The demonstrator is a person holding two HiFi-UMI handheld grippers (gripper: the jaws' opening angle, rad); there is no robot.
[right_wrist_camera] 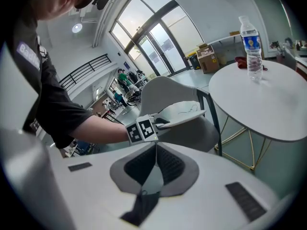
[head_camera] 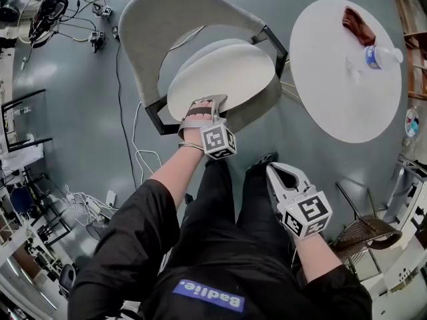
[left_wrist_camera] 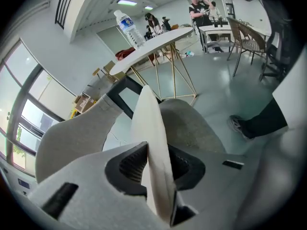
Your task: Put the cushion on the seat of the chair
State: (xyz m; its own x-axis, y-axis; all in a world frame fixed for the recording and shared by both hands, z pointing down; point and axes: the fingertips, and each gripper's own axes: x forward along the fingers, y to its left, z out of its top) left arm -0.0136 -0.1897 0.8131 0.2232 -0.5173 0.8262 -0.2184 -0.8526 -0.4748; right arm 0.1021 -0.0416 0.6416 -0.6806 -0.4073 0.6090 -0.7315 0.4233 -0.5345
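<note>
A round white cushion (head_camera: 223,75) lies flat over the grey seat (head_camera: 261,111) of the chair, inside its curved backrest (head_camera: 153,19). My left gripper (head_camera: 203,103) is shut on the cushion's near edge. In the left gripper view the cushion's thin edge (left_wrist_camera: 152,123) runs between both pads, above the seat (left_wrist_camera: 194,123). I cannot tell whether the cushion's underside touches the seat. My right gripper (head_camera: 279,172) hangs shut and empty to the right, near the person's knee. The right gripper view shows its jaws (right_wrist_camera: 156,152) pressed together, with the cushion (right_wrist_camera: 184,111) and left gripper (right_wrist_camera: 160,123) beyond.
A round white table (head_camera: 333,85) stands right of the chair with a water bottle (head_camera: 377,57) and a brown cloth (head_camera: 358,24) on it. Cables (head_camera: 140,159) trail on the floor to the left. A wicker chair (head_camera: 363,235) stands at the lower right.
</note>
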